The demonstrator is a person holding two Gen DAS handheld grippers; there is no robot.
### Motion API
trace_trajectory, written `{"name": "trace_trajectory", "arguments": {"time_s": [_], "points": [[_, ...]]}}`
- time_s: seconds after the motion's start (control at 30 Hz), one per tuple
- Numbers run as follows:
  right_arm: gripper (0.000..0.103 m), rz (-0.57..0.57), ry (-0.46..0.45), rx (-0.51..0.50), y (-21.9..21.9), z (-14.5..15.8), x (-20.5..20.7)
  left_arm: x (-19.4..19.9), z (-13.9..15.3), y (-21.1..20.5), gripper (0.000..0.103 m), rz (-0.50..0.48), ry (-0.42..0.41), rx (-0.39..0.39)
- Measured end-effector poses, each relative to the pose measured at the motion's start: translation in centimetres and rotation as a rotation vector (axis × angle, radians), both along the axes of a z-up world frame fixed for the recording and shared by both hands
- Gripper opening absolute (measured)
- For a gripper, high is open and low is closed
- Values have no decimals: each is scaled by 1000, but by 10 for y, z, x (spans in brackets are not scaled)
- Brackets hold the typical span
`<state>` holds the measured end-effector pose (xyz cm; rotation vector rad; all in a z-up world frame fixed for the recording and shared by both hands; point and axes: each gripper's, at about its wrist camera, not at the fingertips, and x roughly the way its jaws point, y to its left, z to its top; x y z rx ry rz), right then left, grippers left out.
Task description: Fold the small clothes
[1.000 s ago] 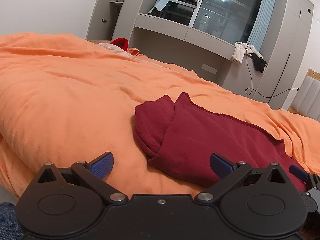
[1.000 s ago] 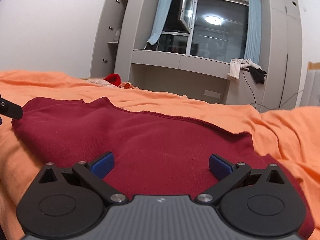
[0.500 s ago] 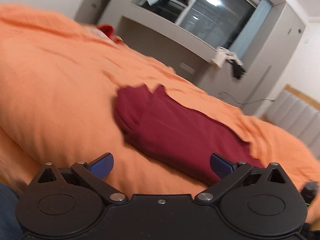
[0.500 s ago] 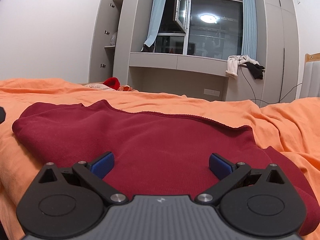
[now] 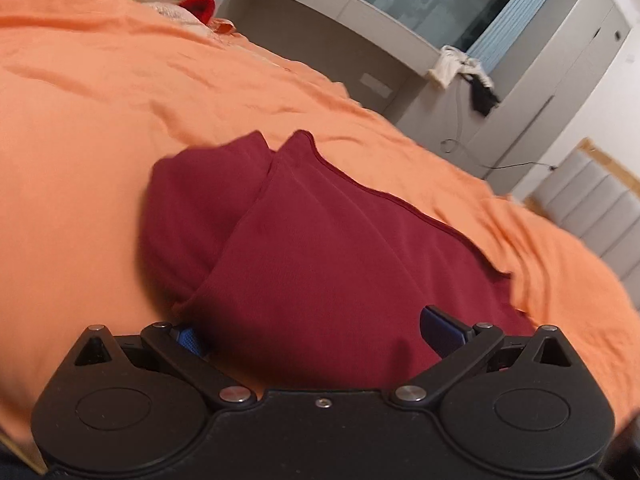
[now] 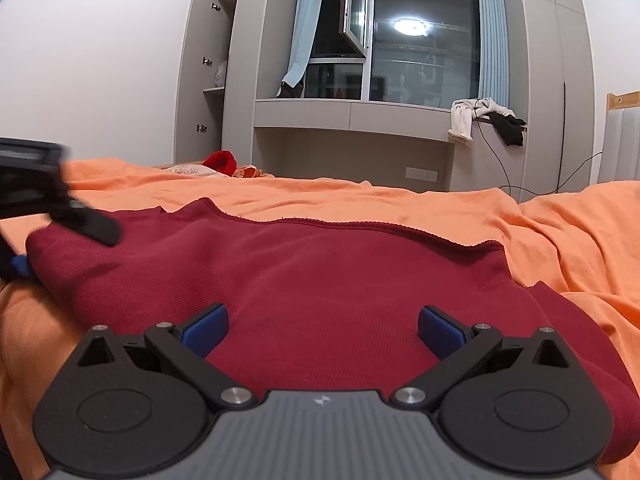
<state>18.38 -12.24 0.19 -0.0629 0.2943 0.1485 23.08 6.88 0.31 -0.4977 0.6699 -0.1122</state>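
A dark red garment (image 5: 320, 248) lies partly folded on the orange bedspread (image 5: 80, 128), a sleeve tucked at its left end. My left gripper (image 5: 316, 332) is open, its jaws straddling the garment's near left edge; the left pad is partly under the cloth. In the right wrist view the same garment (image 6: 320, 280) fills the middle. My right gripper (image 6: 322, 328) is open over its near edge. The left gripper (image 6: 60, 216) shows at the garment's left end.
A red item (image 6: 220, 160) and small clothes lie at the bed's far side. A grey window desk (image 6: 352, 116) with draped clothes (image 6: 464, 120), wardrobes and a cable stand beyond. A padded headboard (image 5: 592, 208) is at the right.
My left gripper has moved forward and down onto the garment's left edge, which now lies between its jaws. It has come into the right wrist view. The right gripper has barely moved.
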Motion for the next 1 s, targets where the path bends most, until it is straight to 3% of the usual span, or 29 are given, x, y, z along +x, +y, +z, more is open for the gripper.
{"name": "trace_trajectory", "arguments": {"time_s": [0.13,0.27,0.6,0.83,1.0], "points": [[103,-11,-15,0,2,-3,-4,10,-7,-11,102,57,-52,61],[103,-37,-36,-9,7,-4,-8,4,-7,-19,102,50,-93,134],[103,-62,-38,-43,18,4,-3,3,-8,-13,102,41,-94,133],[103,-90,-139,-116,30,-12,-11,1,-9,-11,102,36,-91,125],[103,-95,-157,-136,32,-13,-12,1,-9,-11,102,35,-91,129]]}}
